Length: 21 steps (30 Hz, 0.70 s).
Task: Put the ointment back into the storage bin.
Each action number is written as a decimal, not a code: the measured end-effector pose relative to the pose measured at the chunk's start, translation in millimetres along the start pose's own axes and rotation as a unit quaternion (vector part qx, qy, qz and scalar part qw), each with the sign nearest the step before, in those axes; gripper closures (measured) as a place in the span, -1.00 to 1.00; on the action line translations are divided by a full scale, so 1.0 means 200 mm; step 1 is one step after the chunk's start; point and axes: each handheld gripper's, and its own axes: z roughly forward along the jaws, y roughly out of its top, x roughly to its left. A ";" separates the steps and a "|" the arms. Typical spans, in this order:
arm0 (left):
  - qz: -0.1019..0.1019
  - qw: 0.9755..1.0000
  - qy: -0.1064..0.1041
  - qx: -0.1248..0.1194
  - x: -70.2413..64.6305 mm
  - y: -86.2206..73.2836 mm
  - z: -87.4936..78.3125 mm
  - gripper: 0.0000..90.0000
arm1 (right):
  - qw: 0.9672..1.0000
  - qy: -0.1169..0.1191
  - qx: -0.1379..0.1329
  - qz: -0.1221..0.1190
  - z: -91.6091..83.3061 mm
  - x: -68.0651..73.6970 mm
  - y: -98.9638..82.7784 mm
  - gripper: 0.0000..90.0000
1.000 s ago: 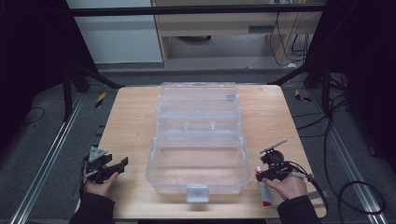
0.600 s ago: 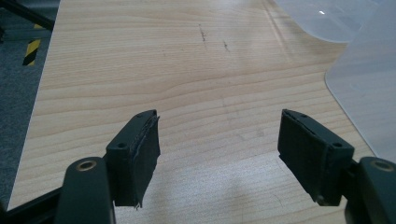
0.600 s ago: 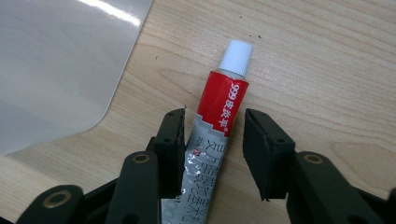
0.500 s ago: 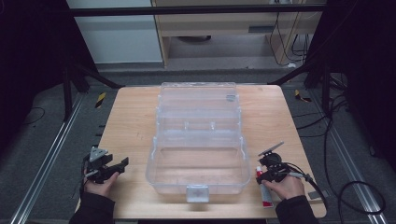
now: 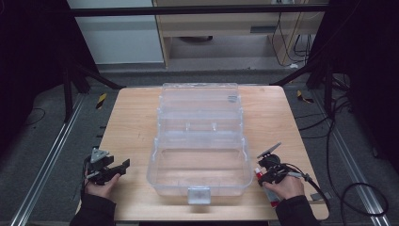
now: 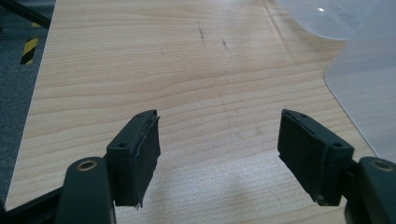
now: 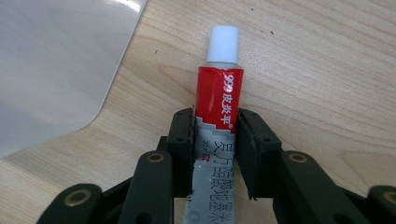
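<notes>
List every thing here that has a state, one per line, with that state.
Clear box: lid open, laid back flat on the table; inside looks empty.
Latch: undone, at the box's near wall.
Tube: white cap on, lying on the table, clamped.
Right gripper: fingers have just been closing, now shut on the tube.
Left gripper: open, nothing between its fingers, above bare table.

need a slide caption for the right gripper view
Right tongs shut on a red and silver tube with a white cap, lying on the wooden table beside a clear plastic box.
</notes>
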 end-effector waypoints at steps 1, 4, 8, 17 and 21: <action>0.000 1.000 0.000 0.000 0.00 0.00 0.00 -0.35 | 1.000 -0.002 0.003 -0.003 0.00 0.00 0.00 0.52; 0.000 1.000 0.000 0.000 0.00 0.00 0.00 -0.35 | 1.000 -0.002 0.003 -0.005 0.00 0.00 0.00 0.53; 0.000 1.000 0.000 0.001 0.00 0.00 0.00 -0.35 | 1.000 -0.002 0.005 -0.008 0.00 0.00 0.00 0.55; 0.002 1.000 -0.001 0.007 -0.01 0.00 0.01 -0.34 | 1.000 0.013 -0.020 -0.008 -0.10 -0.05 -0.02 0.55; 0.003 1.000 -0.001 0.007 -0.01 0.00 0.01 -0.34 | 0.999 0.014 -0.051 -0.007 -0.16 -0.06 -0.02 0.55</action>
